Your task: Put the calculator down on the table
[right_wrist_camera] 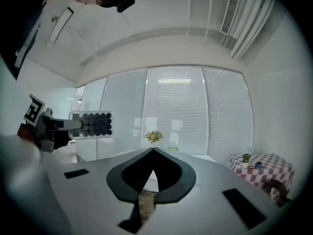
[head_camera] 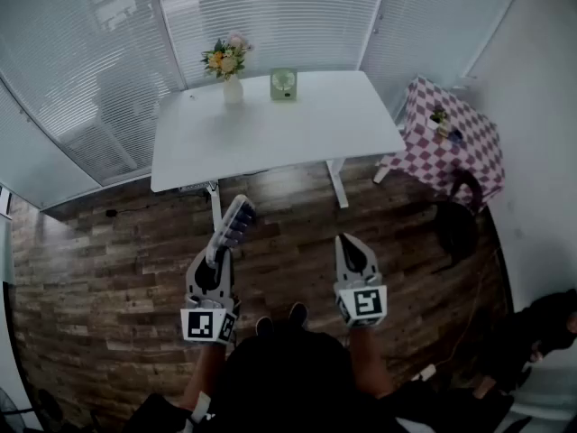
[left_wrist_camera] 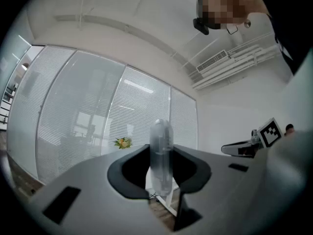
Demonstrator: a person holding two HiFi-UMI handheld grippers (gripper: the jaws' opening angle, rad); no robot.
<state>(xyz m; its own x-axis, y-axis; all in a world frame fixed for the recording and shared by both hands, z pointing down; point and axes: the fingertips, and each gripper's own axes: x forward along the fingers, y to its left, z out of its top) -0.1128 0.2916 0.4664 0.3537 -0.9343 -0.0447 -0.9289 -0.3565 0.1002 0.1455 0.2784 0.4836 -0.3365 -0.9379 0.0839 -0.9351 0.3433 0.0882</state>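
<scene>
The calculator, grey with dark round keys, sticks forward out of my left gripper, which is shut on its near end above the wooden floor. In the left gripper view the calculator shows edge-on, clamped upright between the jaws. From the right gripper view its keypad is seen at the left, level in the air. My right gripper is beside it, shut with nothing in it; its jaws meet at the tips. The white table stands ahead of both grippers.
On the table's far edge stand a vase of flowers and a small green object. A small table with a pink checked cloth is at the right, a dark bag on the floor beside it. Blinds cover the windows behind.
</scene>
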